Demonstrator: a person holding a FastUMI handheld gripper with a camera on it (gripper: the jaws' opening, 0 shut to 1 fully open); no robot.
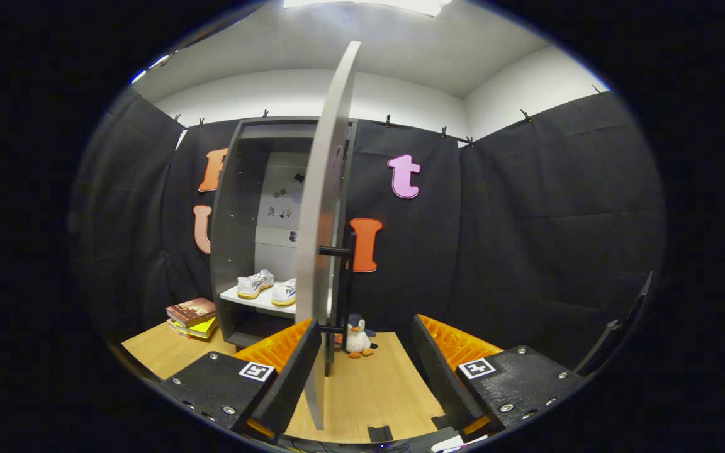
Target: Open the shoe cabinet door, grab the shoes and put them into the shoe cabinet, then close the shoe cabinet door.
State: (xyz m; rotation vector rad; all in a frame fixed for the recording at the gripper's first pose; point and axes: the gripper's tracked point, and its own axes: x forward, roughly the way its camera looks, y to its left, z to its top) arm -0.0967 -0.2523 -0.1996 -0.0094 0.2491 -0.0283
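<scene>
1. on the shelf (262,306) inside the cabinet (231,239) sit the shoes (268,286)
2. gripper (365,371) fingers are apart, door (325,233) edge between them, touching nothing
3. risk: pushing beside the handle (335,251) may leave the door ajar

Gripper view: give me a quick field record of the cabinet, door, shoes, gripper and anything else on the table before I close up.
cabinet: upright on the wooden table, interior open to view
door: swung open, edge-on, reaching in between the fingers
door handle: dark bar on the door's right face
shoes: white pair on the cabinet shelf
gripper: open, holding nothing
books: stacked left of the cabinet
penguin toy: right of the door's foot
</scene>
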